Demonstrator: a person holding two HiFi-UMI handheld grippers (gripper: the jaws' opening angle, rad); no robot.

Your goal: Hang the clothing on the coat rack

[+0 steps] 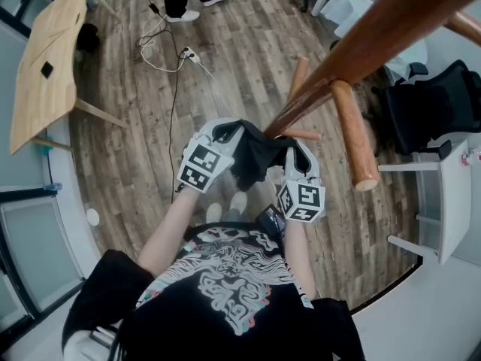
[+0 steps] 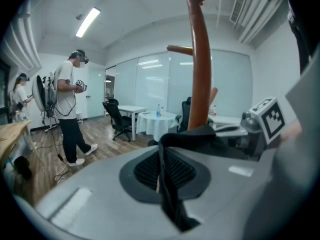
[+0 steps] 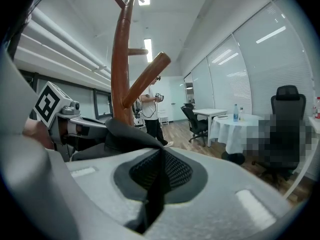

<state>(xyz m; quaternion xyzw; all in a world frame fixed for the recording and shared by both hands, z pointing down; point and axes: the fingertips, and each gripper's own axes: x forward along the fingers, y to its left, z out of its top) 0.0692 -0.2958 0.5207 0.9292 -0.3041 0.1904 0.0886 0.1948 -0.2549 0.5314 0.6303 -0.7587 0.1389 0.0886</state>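
A black garment (image 1: 252, 155) is stretched between my two grippers just in front of the wooden coat rack (image 1: 361, 40). My left gripper (image 1: 228, 134) is shut on the garment's left end. In the left gripper view a strip of the black fabric (image 2: 170, 189) runs between the closed pads of the left gripper (image 2: 161, 156). My right gripper (image 1: 294, 153) is shut on the other end, and the fabric (image 3: 152, 199) is pinched in the right gripper (image 3: 161, 156). The rack's trunk (image 2: 200, 74) stands right behind the cloth. An angled peg (image 3: 147, 79) rises above it.
Rack pegs (image 1: 353, 138) stick out to the right of my hands. A wooden table (image 1: 45, 59) stands far left, with cables (image 1: 169, 59) on the floor. A black office chair (image 1: 428, 111) and a white shelf unit (image 1: 443, 201) are at right. Another person (image 2: 67, 109) stands beyond.
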